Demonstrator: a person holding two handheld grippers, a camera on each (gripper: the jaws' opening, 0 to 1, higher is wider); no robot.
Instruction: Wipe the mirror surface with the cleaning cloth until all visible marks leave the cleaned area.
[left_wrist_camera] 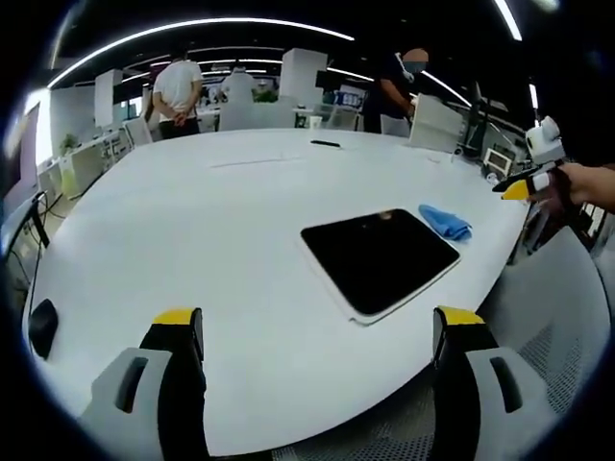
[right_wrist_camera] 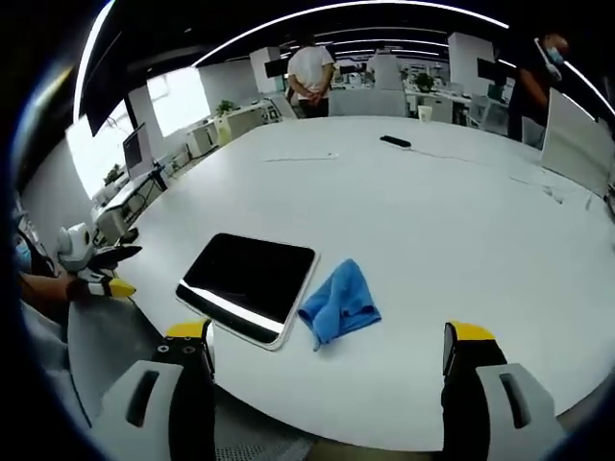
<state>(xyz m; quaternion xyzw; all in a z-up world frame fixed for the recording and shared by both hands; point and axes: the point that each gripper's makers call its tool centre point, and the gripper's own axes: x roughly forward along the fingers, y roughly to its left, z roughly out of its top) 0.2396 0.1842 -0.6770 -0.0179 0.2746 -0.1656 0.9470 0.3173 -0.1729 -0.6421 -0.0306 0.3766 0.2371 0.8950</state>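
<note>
The mirror [left_wrist_camera: 380,254], a dark rectangle in a thin white frame, lies flat on the white table [left_wrist_camera: 192,230] near its front edge. A crumpled blue cleaning cloth [left_wrist_camera: 445,221] rests on the table beside the mirror's far corner, just apart from it. My left gripper [left_wrist_camera: 319,322] is open and holds nothing, hanging over the table edge short of the mirror. In the right gripper view the mirror [right_wrist_camera: 248,283] sits left of the cloth [right_wrist_camera: 338,303], and my right gripper [right_wrist_camera: 329,336] stands open and empty just in front of the cloth. Each gripper appears small at the other view's side.
A small black object [right_wrist_camera: 394,141] lies far across the table. Two people [left_wrist_camera: 179,91] [left_wrist_camera: 394,86] stand beyond the far edge among desks and monitors. A grey mesh chair [left_wrist_camera: 567,317] is close below the table's front edge.
</note>
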